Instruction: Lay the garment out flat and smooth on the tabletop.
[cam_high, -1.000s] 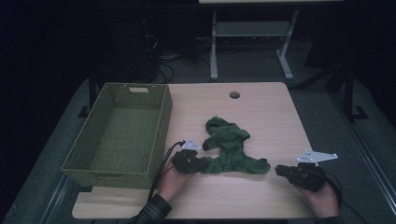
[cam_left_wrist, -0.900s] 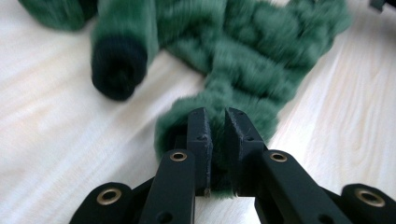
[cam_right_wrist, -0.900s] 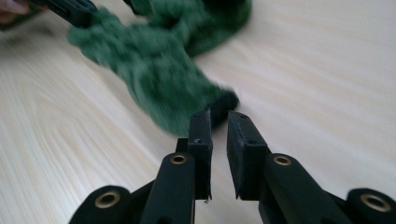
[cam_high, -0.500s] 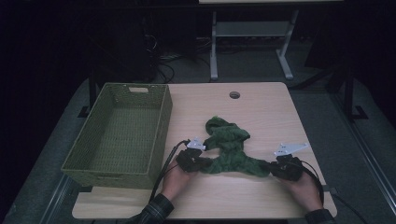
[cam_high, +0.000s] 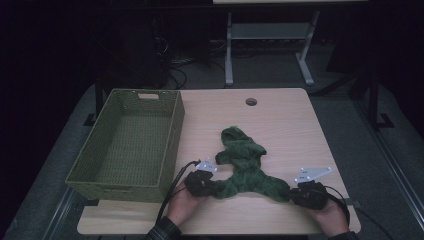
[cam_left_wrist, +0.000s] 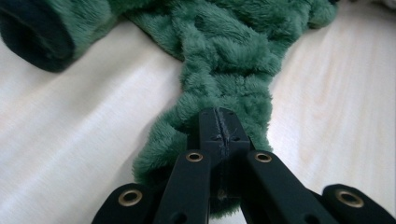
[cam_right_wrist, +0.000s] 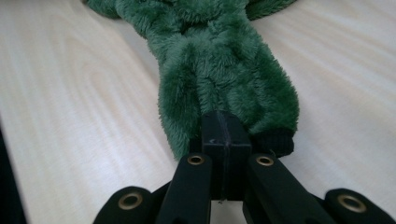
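Looking down from the high view: both hands low at the near edge of the tabletop (cam_high: 280, 115), left tongs (cam_high: 210, 184) at one near limb of the green fleece garment (cam_high: 245, 165), right tongs (cam_high: 295, 194) at the other. Garment spread flat near the tabletop's middle front, upper part reaching toward the far side. Green woven basket (cam_high: 172, 130) just beside the left hand, along the left edge; bare wood open behind the garment and to its right, round cable hole (cam_high: 251, 101) near the far edge.

Riding with the left gripper view: left tongs (cam_left_wrist: 219, 133) pressed together, clamped on the fleece limb's end, dark cuff (cam_left_wrist: 37, 39) lying apart at upper left.

Riding with the right gripper view: right tongs (cam_right_wrist: 223, 140) likewise clamped on the fleece, beside a dark ribbed cuff (cam_right_wrist: 275, 140), pale wood open on both sides.
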